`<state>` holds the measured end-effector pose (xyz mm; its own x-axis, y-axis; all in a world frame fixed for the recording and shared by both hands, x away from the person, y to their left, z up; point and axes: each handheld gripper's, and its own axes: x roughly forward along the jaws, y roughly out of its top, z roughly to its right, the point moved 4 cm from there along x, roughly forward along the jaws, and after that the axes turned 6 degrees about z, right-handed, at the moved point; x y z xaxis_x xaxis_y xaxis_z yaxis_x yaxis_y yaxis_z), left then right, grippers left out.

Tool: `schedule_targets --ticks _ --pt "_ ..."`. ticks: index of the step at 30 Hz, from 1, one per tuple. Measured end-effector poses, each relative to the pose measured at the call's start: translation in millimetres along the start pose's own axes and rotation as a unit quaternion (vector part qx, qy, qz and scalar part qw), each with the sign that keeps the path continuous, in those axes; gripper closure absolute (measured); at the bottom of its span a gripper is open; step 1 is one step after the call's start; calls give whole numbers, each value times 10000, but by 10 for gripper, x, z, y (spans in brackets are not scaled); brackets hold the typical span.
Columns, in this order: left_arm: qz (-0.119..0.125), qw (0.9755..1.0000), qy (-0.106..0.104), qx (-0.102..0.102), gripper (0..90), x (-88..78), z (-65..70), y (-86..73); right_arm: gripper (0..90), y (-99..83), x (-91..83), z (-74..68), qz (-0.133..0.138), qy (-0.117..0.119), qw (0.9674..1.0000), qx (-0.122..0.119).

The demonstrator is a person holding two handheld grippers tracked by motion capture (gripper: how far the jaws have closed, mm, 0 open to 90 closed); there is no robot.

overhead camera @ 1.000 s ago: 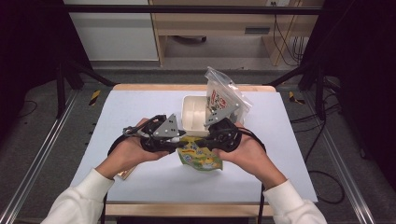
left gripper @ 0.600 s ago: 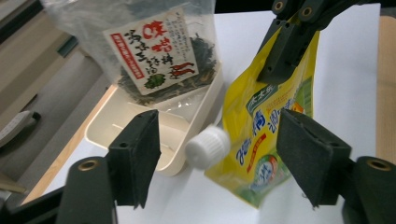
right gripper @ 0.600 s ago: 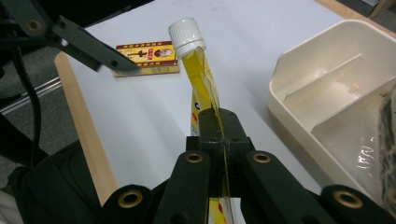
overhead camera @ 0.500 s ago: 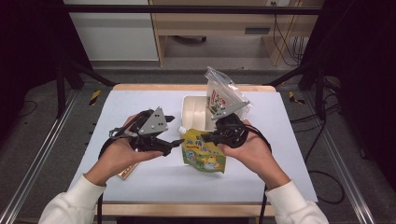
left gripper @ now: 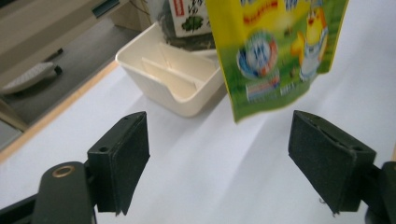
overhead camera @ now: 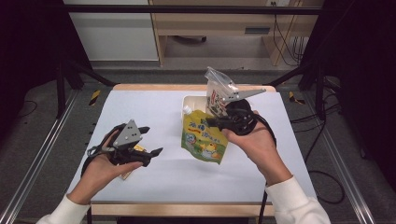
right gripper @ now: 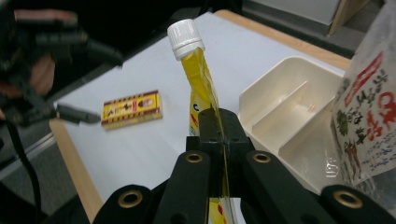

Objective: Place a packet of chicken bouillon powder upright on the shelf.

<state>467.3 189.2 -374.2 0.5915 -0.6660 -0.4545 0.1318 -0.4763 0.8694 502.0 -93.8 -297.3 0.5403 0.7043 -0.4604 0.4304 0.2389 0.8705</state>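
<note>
High view: the green-and-yellow spouted pouch [overhead camera: 204,136] hangs clear of the white tabletop [overhead camera: 163,116], pinched at its upper right edge by the right gripper [overhead camera: 215,122], whose jaws are closed flat on the pouch film. Its white screw cap [overhead camera: 187,110] points toward the far left, and its lower edge dangles above the tabletop's middle. Right gripper view confirms the grip: the two black jaws meet with the thin yellow film of the pouch [right gripper: 201,93] squeezed between them, the cap [right gripper: 185,38] standing up beyond the jaw tips.

Just behind the pouch sits a cream divided tray [overhead camera: 189,101], near the tabletop's far edge; right gripper view shows its partition walls [right gripper: 285,112]. A clear bag with red and green print [overhead camera: 218,91] stands in the tray's right part, rising above the right hand [overhead camera: 254,142].

Well apart to the left, the left gripper [overhead camera: 152,140] is held low over the tabletop, its jaws having just been opening and now spread wide with nothing between them. Left gripper view looks between the two separated black pads [left gripper: 122,158] at bare tabletop, with the pouch [left gripper: 275,51] hanging ahead and the tray [left gripper: 173,77] behind it. A small yellow-and-brown packet [right gripper: 132,109] lies flat on the tabletop near the left hand [overhead camera: 100,168], partly hidden beneath it in the high view.
</note>
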Motion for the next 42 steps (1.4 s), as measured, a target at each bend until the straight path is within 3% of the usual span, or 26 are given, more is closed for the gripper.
schedule_targets --ticks 4,5,6,8,12,20,21,22,25,26,27,30,31,33,42 --pt "-74 9998 76 -142 196 -5 37 -223 900 45 3 63 248 -35 9992 313" --pt "-99 9994 114 -302 191 1 72 -367 900 72 10 103 431 -91 9976 527" --pt "-99 9994 114 -302 189 1 72 -367 900 85 14 119 521 -108 9966 622" --pt "-162 9987 151 -465 188 -1 130 -563 900 110 19 153 693 -165 9942 805" --pt "-292 9977 211 -568 176 -16 190 -757 900 154 23 220 1052 -272 9871 1177" --pt "-314 9958 393 -767 159 -142 234 -947 900 230 42 294 1644 -451 9705 1708" --pt "-314 9958 393 -767 159 -142 234 -947 900 230 42 294 1644 -451 9705 1708" --pt "-402 9953 430 -774 159 -155 238 -1011 900 248 59 311 1785 -509 9661 1792" --pt "-462 9937 502 -886 157 -170 211 -1068 900 276 79 320 1963 -622 9585 1972" --pt "-462 9937 502 -886 157 -170 211 -1068 900 276 79 320 1963 -622 9585 1972" --pt "-439 9932 569 -917 157 -185 186 -1075 900 286 104 333 2094 -682 9538 2045" --pt "-387 9921 606 -1030 157 -202 148 -1091 900 291 148 350 2205 -729 9476 2192" --pt "-387 9921 606 -1030 157 -202 148 -1091 900 291 148 350 2205 -729 9476 2192" --pt "-432 9910 630 -1097 157 -201 131 -1118 900 284 190 371 2312 -755 9415 2335" --pt "-499 9908 635 -1087 157 -198 122 -1138 900 251 264 407 2549 -712 9308 2522"
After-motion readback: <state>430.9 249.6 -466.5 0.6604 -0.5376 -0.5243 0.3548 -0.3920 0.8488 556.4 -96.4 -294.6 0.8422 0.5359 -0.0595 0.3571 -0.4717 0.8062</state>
